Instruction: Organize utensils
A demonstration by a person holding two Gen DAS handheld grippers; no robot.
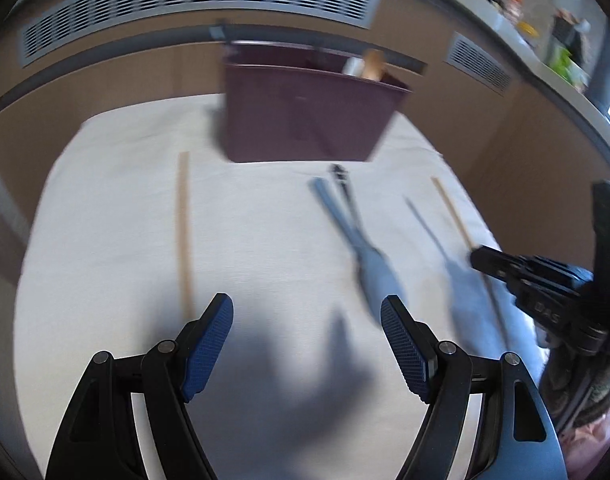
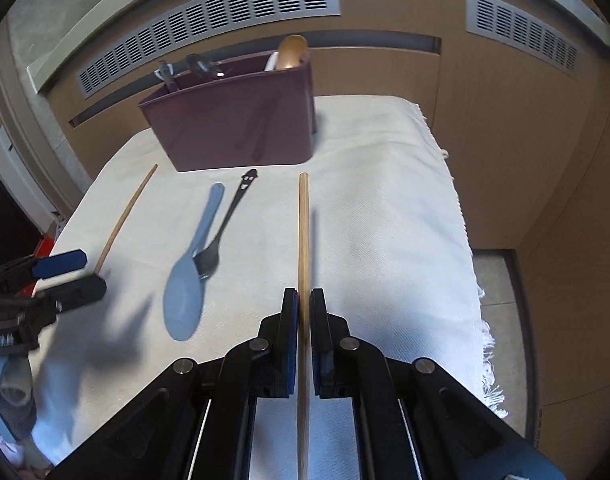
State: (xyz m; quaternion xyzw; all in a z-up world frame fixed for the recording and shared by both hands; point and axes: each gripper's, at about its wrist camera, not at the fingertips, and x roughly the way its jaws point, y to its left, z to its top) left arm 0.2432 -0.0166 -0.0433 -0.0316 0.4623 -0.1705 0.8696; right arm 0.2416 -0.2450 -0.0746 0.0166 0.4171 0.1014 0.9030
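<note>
Right tool (image 2: 301, 308) clenched on a wooden chopstick (image 2: 303, 232), gripped partway along its length, with the shaft running straight ahead toward the maroon utensil caddy (image 2: 233, 132) at the far side of the cloth-covered worktop (image 2: 405, 208). Judging by the shadow beside it, lifted clear of the cloth, or nearly so. Left tool (image 1: 307, 344) released, blue pads spread wide, hovering over bare cloth and holding nothing.

Still lying loose: a second chopstick (image 1: 183, 232) to the left, a blue spoon (image 2: 189, 272) in the middle, and a dark fork (image 2: 221, 236) just beside the spoon, its head touching or tucked against the spoon's bowl. Already standing in the caddy: a few dark-handled pieces at its left end, a wooden spoon (image 2: 291, 54) and something white at its right end.

Step in hand, as it looks: carrying the gripped chopstick to the caddy. Next move likely calls for raising and tipping the stick toward upright, then lowering it into a compartment without knocking the wall. Worth watching for the thin stick pivoting between the pads. Second chopstick within easy reach of the free left tool.
</note>
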